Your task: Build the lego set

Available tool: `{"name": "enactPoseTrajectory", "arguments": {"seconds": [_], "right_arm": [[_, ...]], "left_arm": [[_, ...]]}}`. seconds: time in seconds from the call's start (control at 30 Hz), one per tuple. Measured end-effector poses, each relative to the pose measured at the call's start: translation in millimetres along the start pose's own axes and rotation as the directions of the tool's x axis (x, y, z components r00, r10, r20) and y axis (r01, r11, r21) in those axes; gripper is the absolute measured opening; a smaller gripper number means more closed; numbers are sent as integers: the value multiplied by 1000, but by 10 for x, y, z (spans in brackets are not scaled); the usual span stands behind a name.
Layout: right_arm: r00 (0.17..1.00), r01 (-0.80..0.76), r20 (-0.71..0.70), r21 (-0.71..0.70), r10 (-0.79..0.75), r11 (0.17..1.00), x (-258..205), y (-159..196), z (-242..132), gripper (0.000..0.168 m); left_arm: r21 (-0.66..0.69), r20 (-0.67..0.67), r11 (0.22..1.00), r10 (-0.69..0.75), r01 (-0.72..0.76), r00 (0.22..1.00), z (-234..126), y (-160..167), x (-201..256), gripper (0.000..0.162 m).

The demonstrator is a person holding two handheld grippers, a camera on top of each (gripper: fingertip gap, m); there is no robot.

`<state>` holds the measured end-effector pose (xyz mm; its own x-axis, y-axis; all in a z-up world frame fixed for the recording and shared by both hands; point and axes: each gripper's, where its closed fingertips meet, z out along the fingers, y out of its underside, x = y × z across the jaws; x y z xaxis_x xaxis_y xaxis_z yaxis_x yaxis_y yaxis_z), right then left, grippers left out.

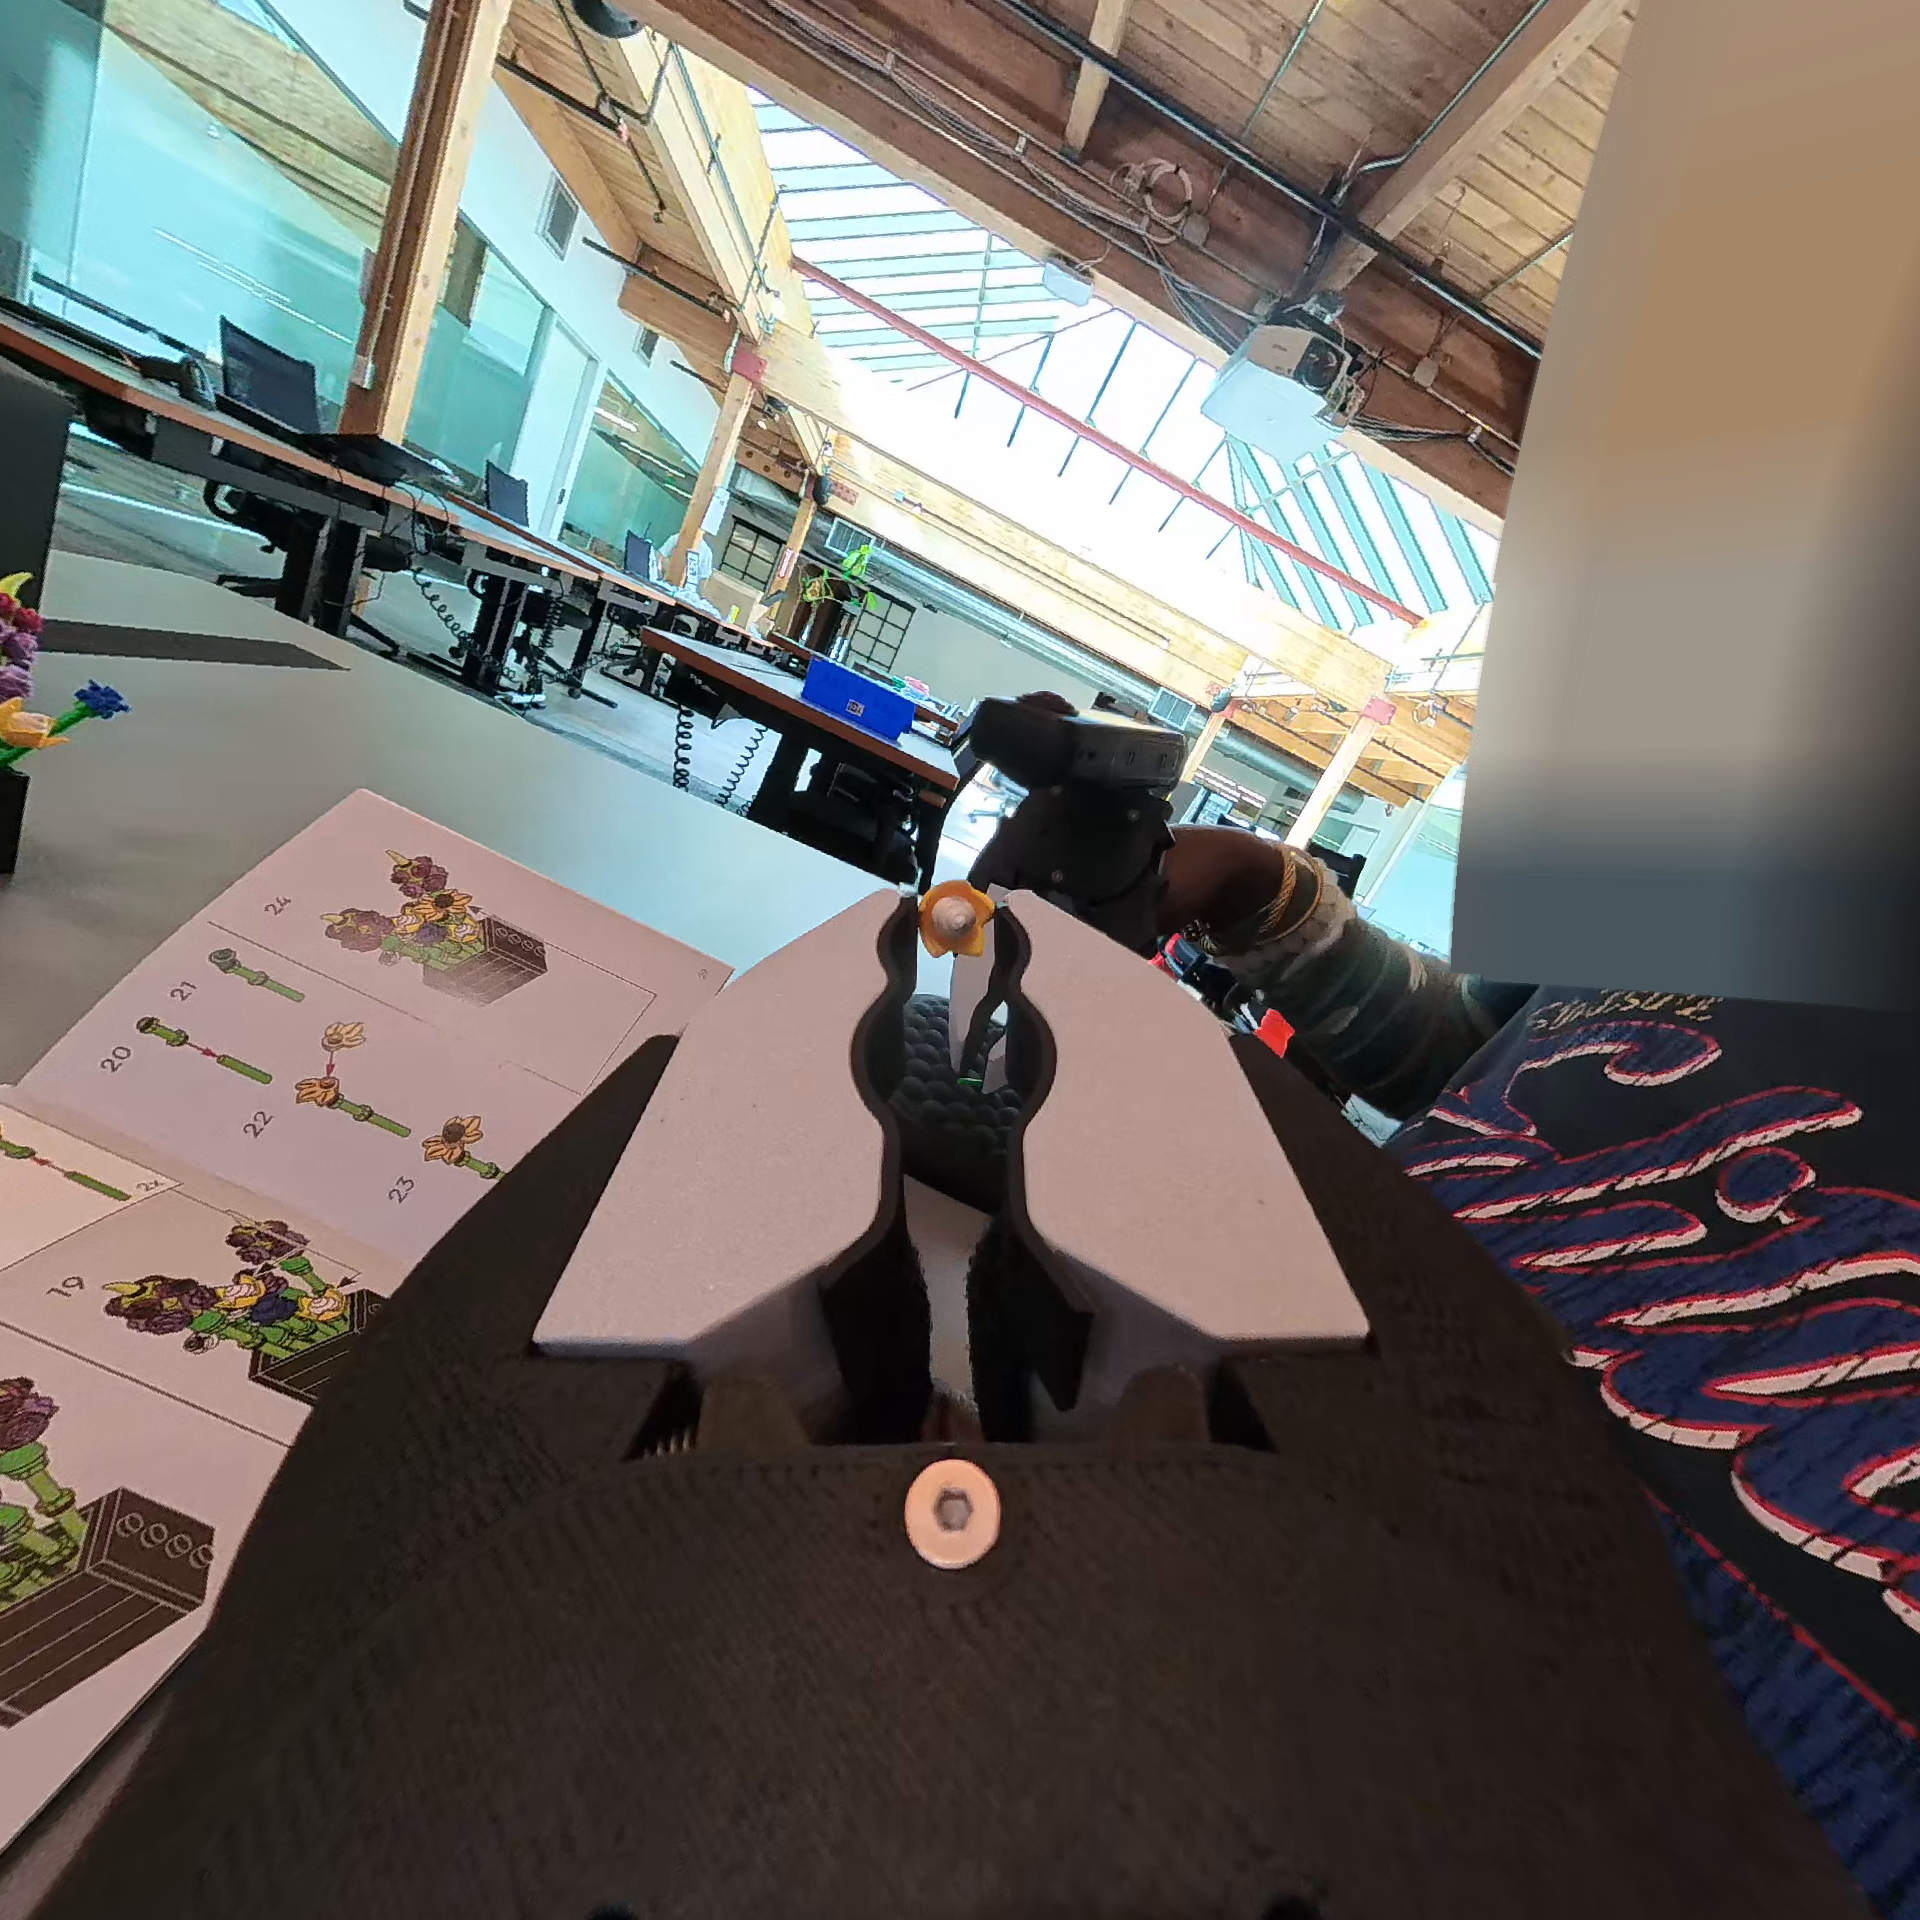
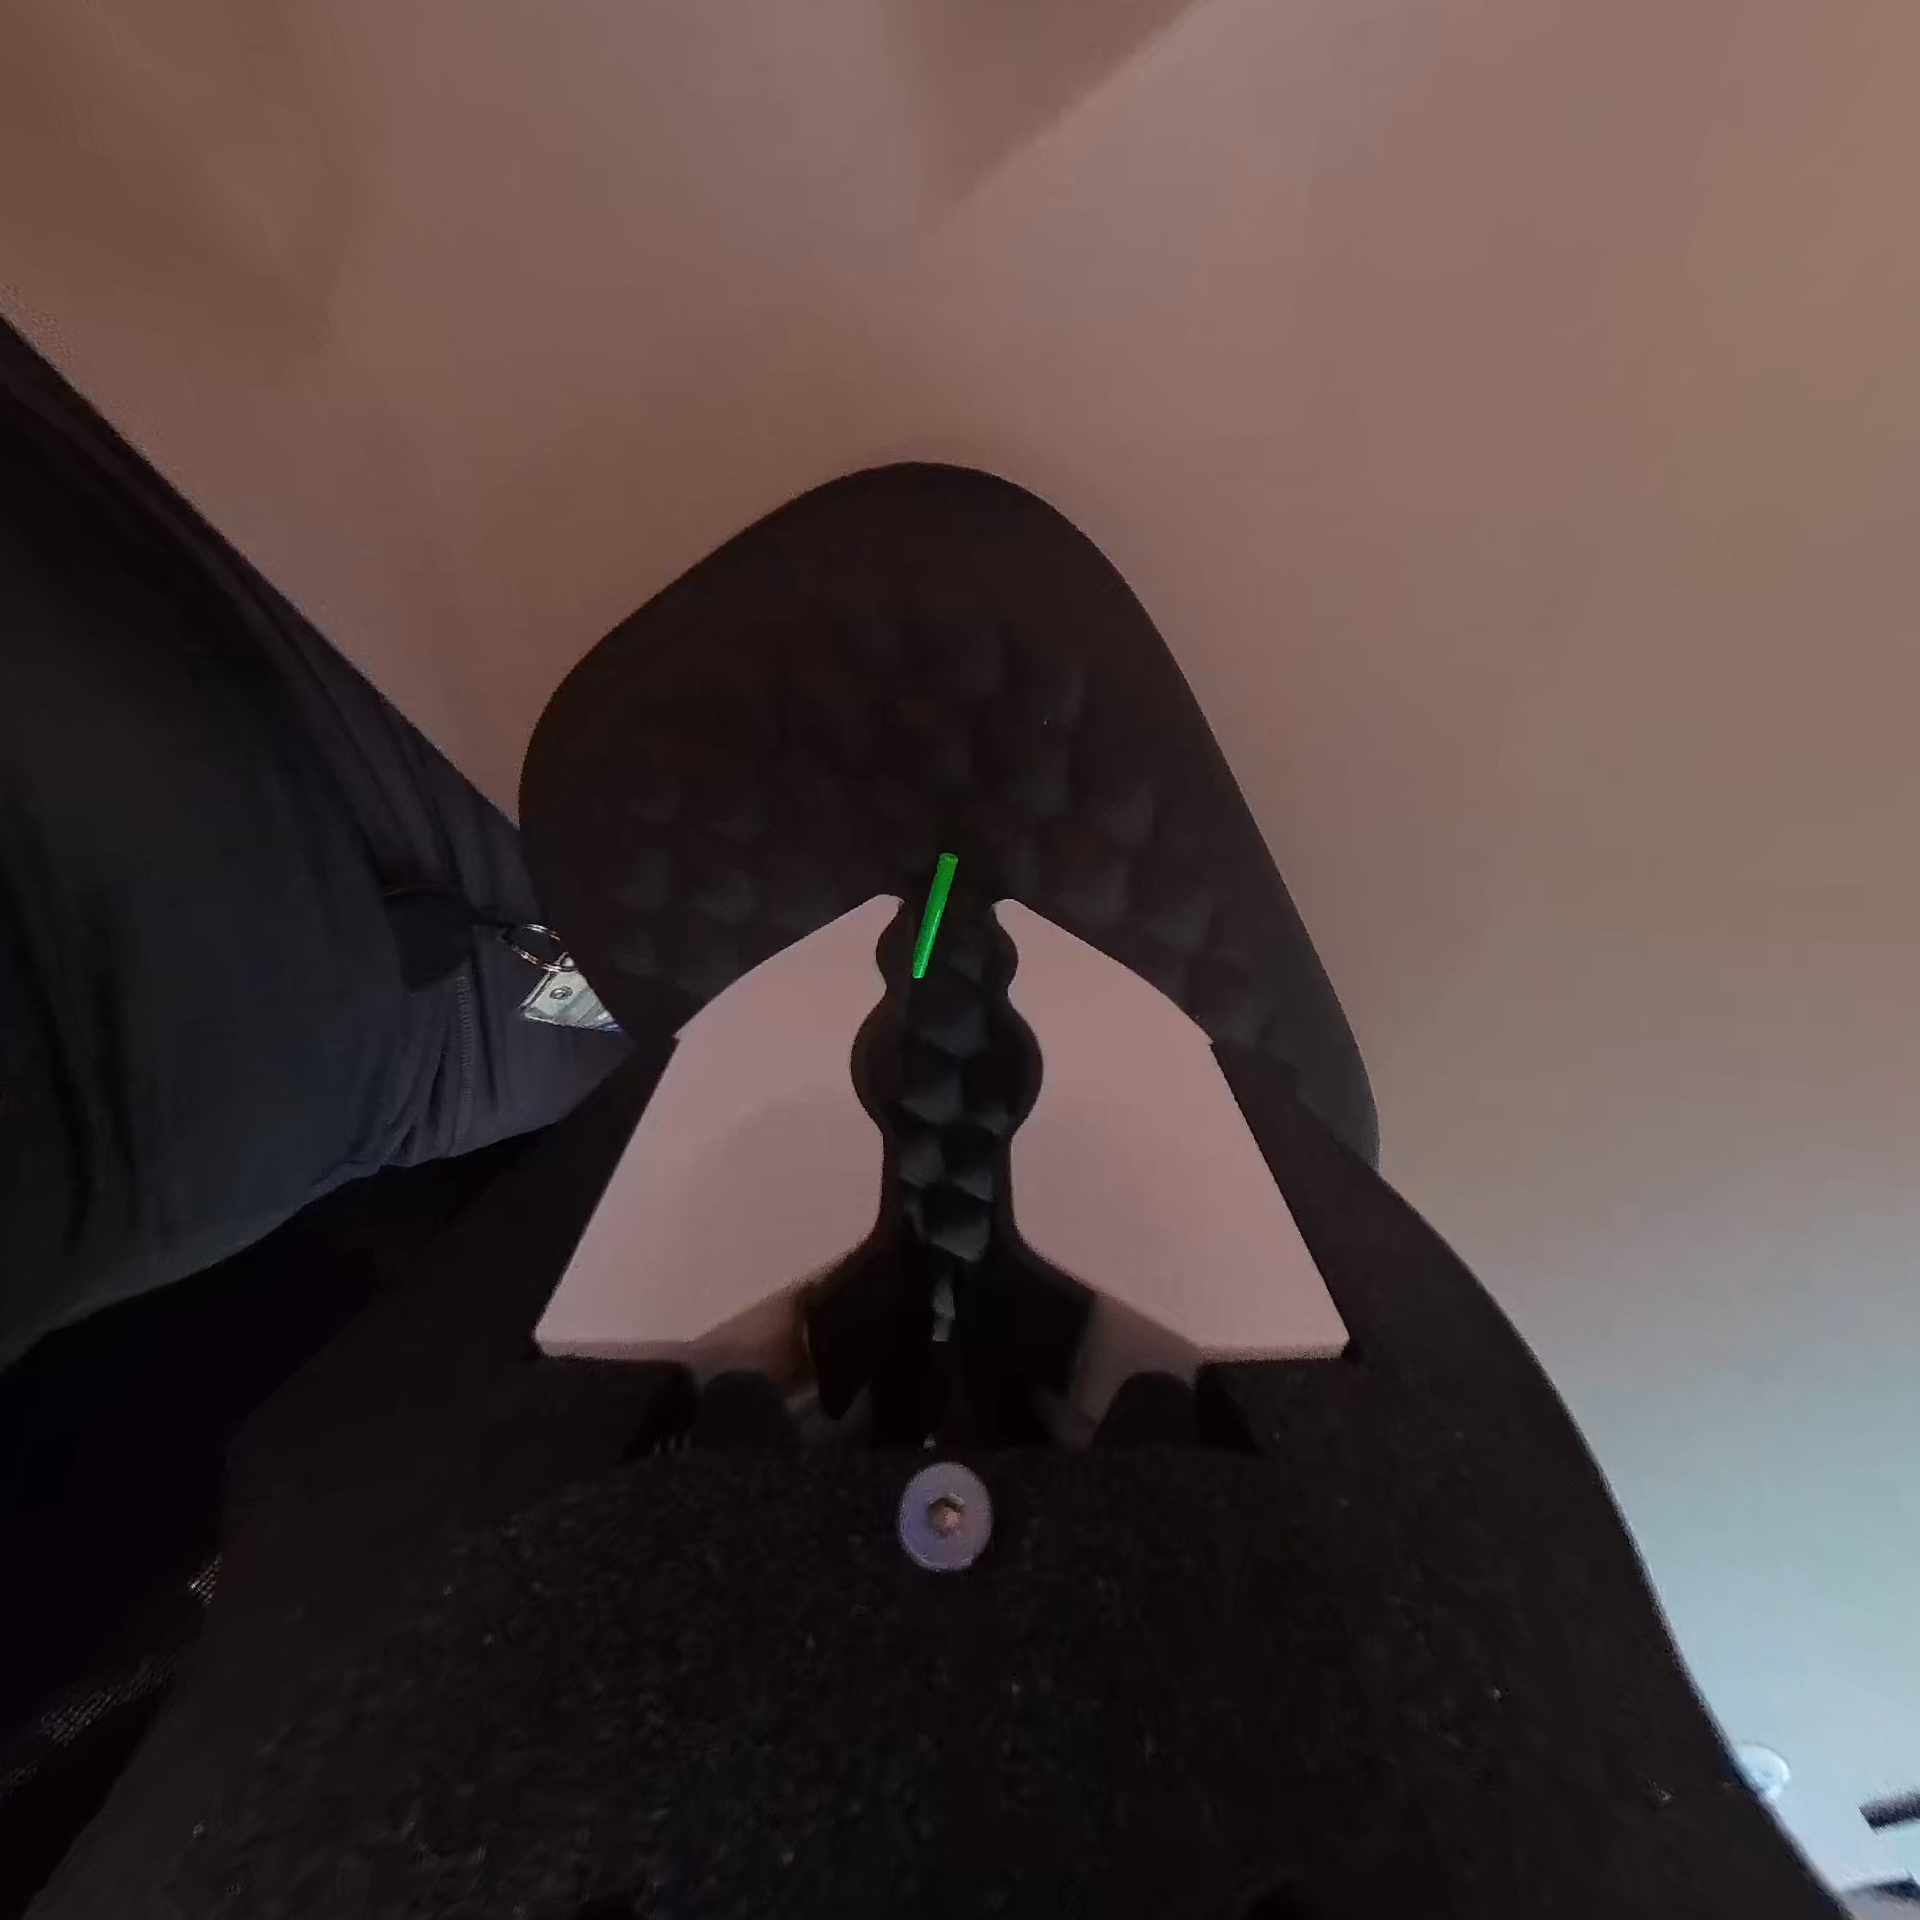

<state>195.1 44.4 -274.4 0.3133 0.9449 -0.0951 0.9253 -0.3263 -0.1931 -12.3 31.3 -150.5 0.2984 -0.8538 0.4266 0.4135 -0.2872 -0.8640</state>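
My left gripper (image 1: 956,906) is shut on a small yellow flower piece (image 1: 943,935) with a pale stud in its middle, pinched at the very tips and held in the air above the table edge. My right gripper (image 2: 948,906) is shut on a thin bright green stem (image 2: 933,916) that sticks out past its tips. A black bumpy surface (image 2: 831,748) fills the view just beyond the stem. In the left wrist view the right gripper's black housing (image 1: 1081,758) sits right behind the flower, and a bit of green (image 1: 971,1081) shows between my left fingers.
The open instruction booklet (image 1: 343,1049) lies on the grey table (image 1: 468,769) to the left. A partly built flower bouquet (image 1: 26,675) stands at the far left edge. A person's hand and sleeve (image 1: 1330,966) and dark printed shirt (image 1: 1714,1299) are on the right. My hands' fingertips stand some 25 cm from each other.
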Motion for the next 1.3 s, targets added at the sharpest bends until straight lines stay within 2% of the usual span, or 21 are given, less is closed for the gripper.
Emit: {"name": "enactPoseTrajectory", "arguments": {"seconds": [0.17, 0.3, 0.37, 0.4, 0.43, 0.47, 0.5, 0.53, 0.57, 0.6, 0.63, 0.67, 0.77, 0.87, 1.0, 1.1, 1.2, 1.3], "right_arm": [[993, 19, -118, -86, -29, 996, 36, 6, 89, 5], [973, 178, -128, -118, -193, 977, 26, -3, 67, 3], [983, 170, -78, 16, -168, 985, 25, -125, -32, 3], [986, 160, -68, 209, -149, 965, 3, -383, -159, 3], [989, 141, -16, 421, -148, 896, -92, -682, -349, 3], [983, 121, 29, 639, -182, 760, -211, -1003, -614, 3], [967, 85, 62, 834, -246, 544, -357, -1299, -945, 3], [943, -7, 104, 956, -316, 294, -501, -1513, -1295, 3], [906, -142, 157, 988, -393, 67, -611, -1644, -1592, 3], [859, -275, 198, 956, -472, -100, -681, -1733, -1793, 3], [821, -376, 224, 904, -526, -203, -712, -1830, -1886, 3], [790, -448, 251, 859, -559, -248, -737, -1965, -1884, 3], [718, -551, 297, 795, -630, -253, -891, -2357, -1745, 3], [676, -601, 333, 765, -657, -231, -1026, -2534, -1666, 3], [663, -633, 396, 750, -635, -193, -1097, -2629, -1505, 3], [623, -672, 434, 723, -650, -161, -1069, -2635, -1492, 3], [599, -667, 442, 737, -667, -110, -1119, -2648, -1490, 3], [598, -653, 433, 751, -674, -96, -1155, -2656, -1514, 3]], "left_arm": [[-4, -13, 1000, -1, 1, 1000, 2, 11, 14, 14], [14, -20, 1000, -13, 13, 1000, -11, -16, 13, 14], [57, -23, 998, -26, 28, 999, -41, -73, 7, 14], [90, -33, 995, -38, 41, 999, -62, -117, 16, 14], [130, -54, 989, -59, 66, 997, -84, -169, 31, 14], [177, -84, 979, -84, 98, 993, -107, -233, 52, 14], [233, -116, 963, -109, 134, 987, -135, -310, 70, 14], [296, -149, 940, -129, 168, 980, -167, -397, 87, 14], [359, -177, 912, -142, 198, 974, -199, -480, 99, 14], [418, -201, 880, -153, 226, 968, -223, -547, 110, 14], [463, -219, 850, -164, 251, 962, -227, -587, 120, 14], [494, -238, 825, -175, 274, 955, -214, -603, 135, 14], [549, -311, 752, -220, 364, 925, -158, -616, 182, 14], [605, -365, 679, -229, 416, 903, -194, -660, 205, 14], [619, -390, 647, -237, 444, 890, -201, -678, 226, 14], [616, -419, 626, -254, 478, 872, -212, -689, 247, 14], [609, -460, 600, -265, 519, 847, -215, -702, 268, 14], [595, -497, 582, -276, 554, 823, -186, -695, 292, 14]]}}
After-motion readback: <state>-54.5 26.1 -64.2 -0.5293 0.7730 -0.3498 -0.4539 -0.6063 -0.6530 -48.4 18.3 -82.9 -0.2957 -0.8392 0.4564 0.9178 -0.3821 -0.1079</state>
